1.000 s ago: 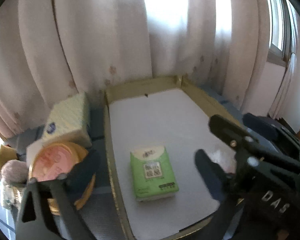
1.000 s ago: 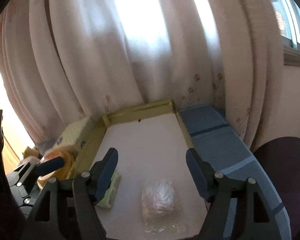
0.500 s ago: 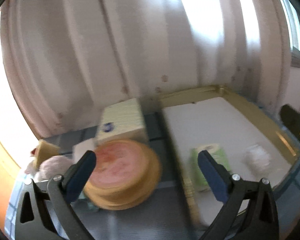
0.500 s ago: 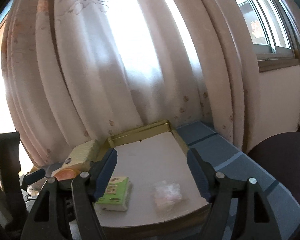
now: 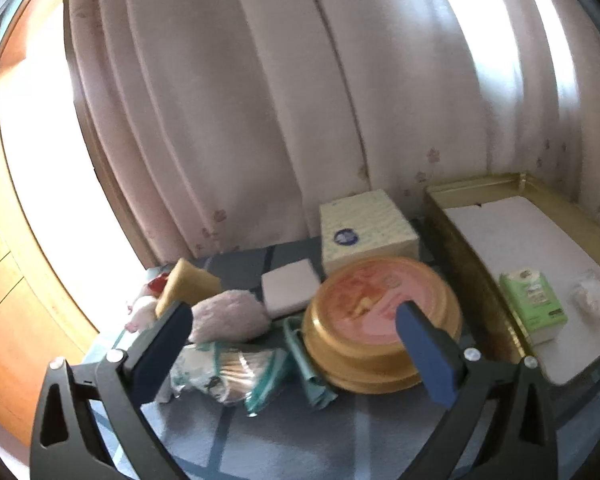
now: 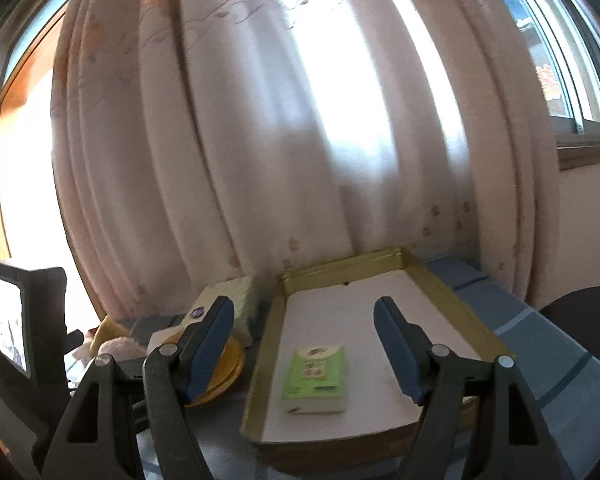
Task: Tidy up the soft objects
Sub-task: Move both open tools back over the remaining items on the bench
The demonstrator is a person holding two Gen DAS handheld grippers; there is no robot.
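- The left gripper [image 5: 296, 340] holds its jaws wide with nothing between the pads. Ahead of the fingers, on the blue checked cloth [image 5: 284, 444], lies a cluster of loose items.
- Beyond the left finger: the pink plush toy [image 5: 228, 316] and the yellow sponge [image 5: 188, 284]. Below the gap between the fingers: the clear bag [image 5: 220, 368].
- Behind the right finger stands the round gold tin [image 5: 376, 328]. It looks rigid; steer clear of it.
- The right gripper [image 6: 304, 348] is also wide and empty. The green tissue pack [image 6: 316, 376] lies in the gold tray [image 6: 260, 364], just ahead of the gap.
- Judgement: select one soft item and centre it between the left pads before closing.
- Close gently; plush and sponge compress and may slip.
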